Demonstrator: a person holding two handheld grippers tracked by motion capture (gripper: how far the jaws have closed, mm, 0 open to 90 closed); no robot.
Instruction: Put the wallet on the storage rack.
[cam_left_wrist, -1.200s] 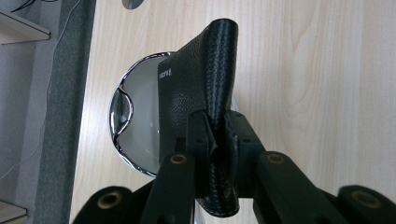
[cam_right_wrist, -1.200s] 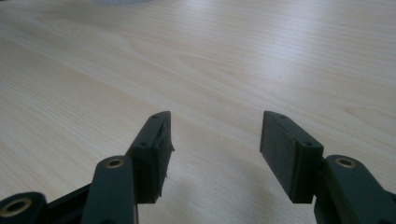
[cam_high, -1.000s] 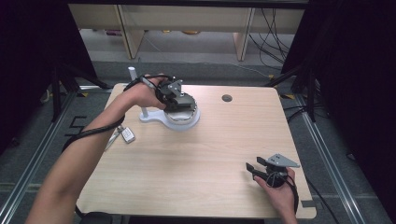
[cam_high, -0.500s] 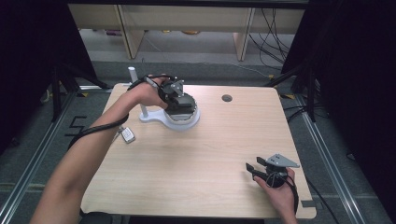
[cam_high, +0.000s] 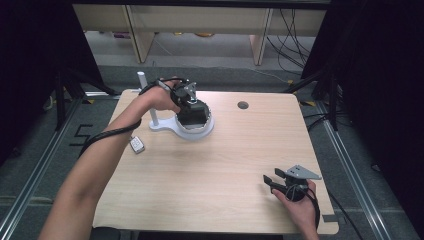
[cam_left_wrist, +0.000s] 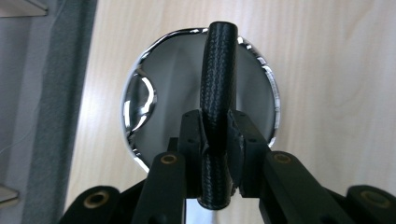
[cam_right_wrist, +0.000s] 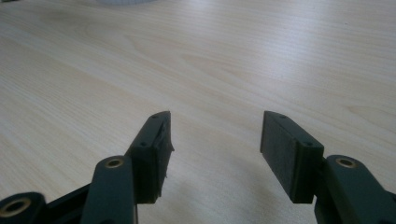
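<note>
A round chrome-rimmed vessel with a black textured arched handle lies below my left gripper, which is shut on that handle. From above, the left gripper sits over the dark vessel, which rests on a white round base with a white upright post at the table's far left. My right gripper rests open near the front right edge. Its jaws stand wide apart over bare wood, holding nothing.
A small grey remote-like object lies on the wooden table left of the base. A round cable hole sits at the far middle. Shelving and cables stand beyond the table's far edge.
</note>
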